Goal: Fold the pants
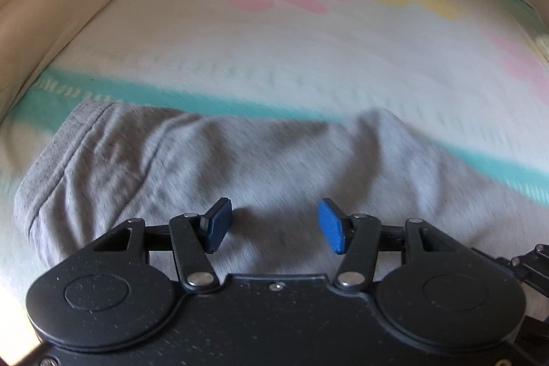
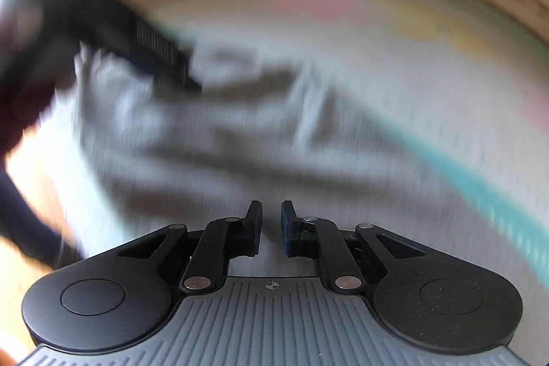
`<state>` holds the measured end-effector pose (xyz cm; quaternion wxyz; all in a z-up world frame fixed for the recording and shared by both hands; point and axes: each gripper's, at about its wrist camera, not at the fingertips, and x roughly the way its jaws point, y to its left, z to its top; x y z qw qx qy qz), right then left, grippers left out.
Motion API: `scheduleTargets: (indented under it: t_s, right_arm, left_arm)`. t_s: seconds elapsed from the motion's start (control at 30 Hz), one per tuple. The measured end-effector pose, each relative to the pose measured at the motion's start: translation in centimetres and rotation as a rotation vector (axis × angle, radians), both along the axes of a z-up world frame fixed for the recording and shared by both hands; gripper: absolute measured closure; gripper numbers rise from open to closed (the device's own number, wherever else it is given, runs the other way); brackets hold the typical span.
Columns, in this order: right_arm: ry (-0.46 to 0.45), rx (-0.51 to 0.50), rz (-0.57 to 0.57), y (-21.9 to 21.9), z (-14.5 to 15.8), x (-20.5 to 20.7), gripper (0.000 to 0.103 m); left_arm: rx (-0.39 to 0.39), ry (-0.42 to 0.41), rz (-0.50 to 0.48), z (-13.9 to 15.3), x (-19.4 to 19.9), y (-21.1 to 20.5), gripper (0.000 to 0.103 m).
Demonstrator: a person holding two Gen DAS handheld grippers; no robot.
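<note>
Pants point(image 1: 206, 167), grey and rumpled, lie on a flowered bedsheet point(image 1: 274, 50). Left gripper point(image 1: 272, 223) jaws spread wide above them; right gripper point(image 2: 271, 223) jaws narrowly parted, empty. No readable writing.

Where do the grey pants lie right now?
In the left wrist view, the grey pants lie under the open left gripper, on the flowered sheet.

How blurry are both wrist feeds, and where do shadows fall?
Left wrist: moderate motion blur; open left gripper casts shadow on the grey knit pants. Right wrist: heavy smear; right gripper sharp, floral bedsheet washed out, glare upper left.
</note>
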<state>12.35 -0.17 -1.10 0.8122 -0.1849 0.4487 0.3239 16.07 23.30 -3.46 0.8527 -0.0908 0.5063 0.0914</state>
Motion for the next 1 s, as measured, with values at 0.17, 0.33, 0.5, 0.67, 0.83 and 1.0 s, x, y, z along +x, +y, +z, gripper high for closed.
scheduleTargets:
  t_s: [0.17,0.33,0.5,0.67,0.83,1.0]
  right_arm:
    - [-0.008,-0.059,0.044,-1.6,-0.1,-4.3,0.091]
    - [-0.061,-0.033,0.02,-2.5,0.3,-5.8,0.091]
    - [-0.098,-0.013,-0.003,-2.7,0.2,-6.1,0.091]
    - [-0.029,-0.069,0.002,-2.5,-0.4,-5.8,0.09]
    - [-0.078,-0.043,-0.022,-3.2,0.2,-6.9,0.09]
    - [-0.105,0.07,-0.193,-7.7,1.4,-6.3,0.09]
  left_arm:
    - [0.014,0.058,-0.082,-1.2,-2.2,-1.7,0.042]
    - [0.02,0.103,-0.034,-1.7,-1.8,-1.9,0.042]
    - [-0.05,0.088,0.011,-0.6,-1.5,-1.9,0.042]
    - [-0.148,0.097,0.023,-0.1,0.1,-3.3,0.042]
    - [-0.309,0.121,0.082,0.5,2.4,-4.6,0.042]
    - [-0.304,0.075,0.007,1.9,3.8,-7.8,0.042]
